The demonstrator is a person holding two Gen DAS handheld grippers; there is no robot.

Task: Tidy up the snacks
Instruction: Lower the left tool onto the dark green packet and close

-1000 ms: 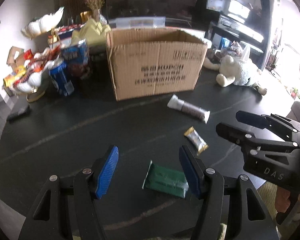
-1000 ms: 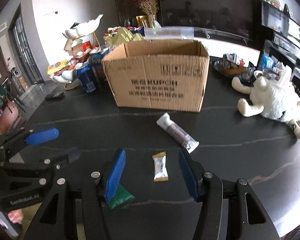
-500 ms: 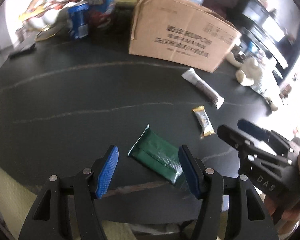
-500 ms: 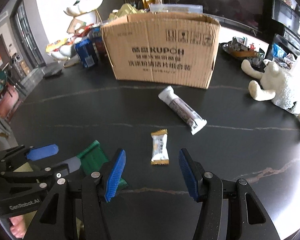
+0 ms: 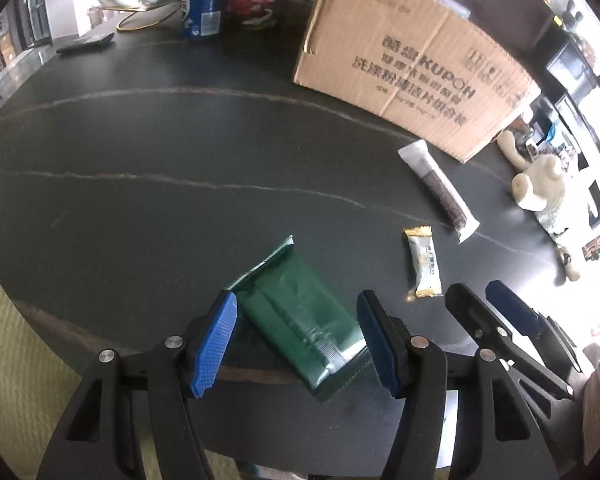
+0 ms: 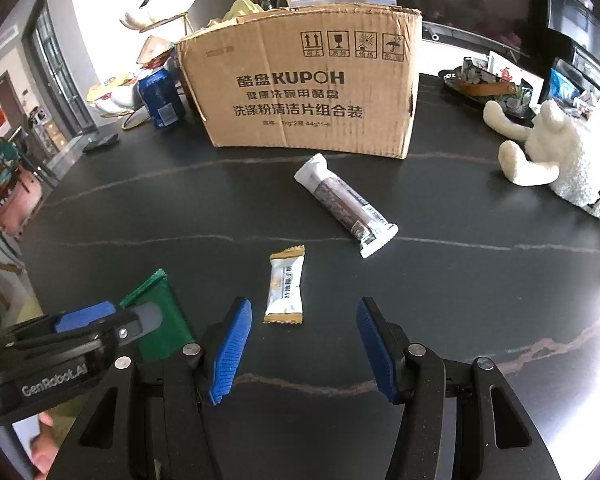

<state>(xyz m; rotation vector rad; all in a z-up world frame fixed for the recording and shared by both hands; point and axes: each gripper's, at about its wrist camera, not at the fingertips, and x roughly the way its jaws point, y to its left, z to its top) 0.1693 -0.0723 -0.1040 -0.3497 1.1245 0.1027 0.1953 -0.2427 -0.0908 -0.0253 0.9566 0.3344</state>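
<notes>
A green snack packet (image 5: 300, 316) lies near the front edge of the black table, and it also shows in the right wrist view (image 6: 158, 312). My left gripper (image 5: 298, 340) is open with the packet between its blue pads, not closed on it. A small gold-and-white snack bar (image 6: 286, 286) lies just ahead of my open right gripper (image 6: 304, 344); it also shows in the left wrist view (image 5: 423, 266). A long white-and-brown roll of snacks (image 6: 346, 204) lies further back. An open cardboard box (image 6: 300, 84) stands behind it.
A white plush toy (image 6: 560, 160) lies at the right. Blue snack bags (image 5: 204, 4), a white dish of snacks (image 6: 116, 96) and a dark remote (image 5: 85, 43) sit at the back left. The table's front edge (image 5: 100, 344) is close below the grippers.
Both grippers have moved forward and tilted down. The green packet now lies between the left gripper's pads, and the gold bar is closer to the right gripper. Both stay open.
</notes>
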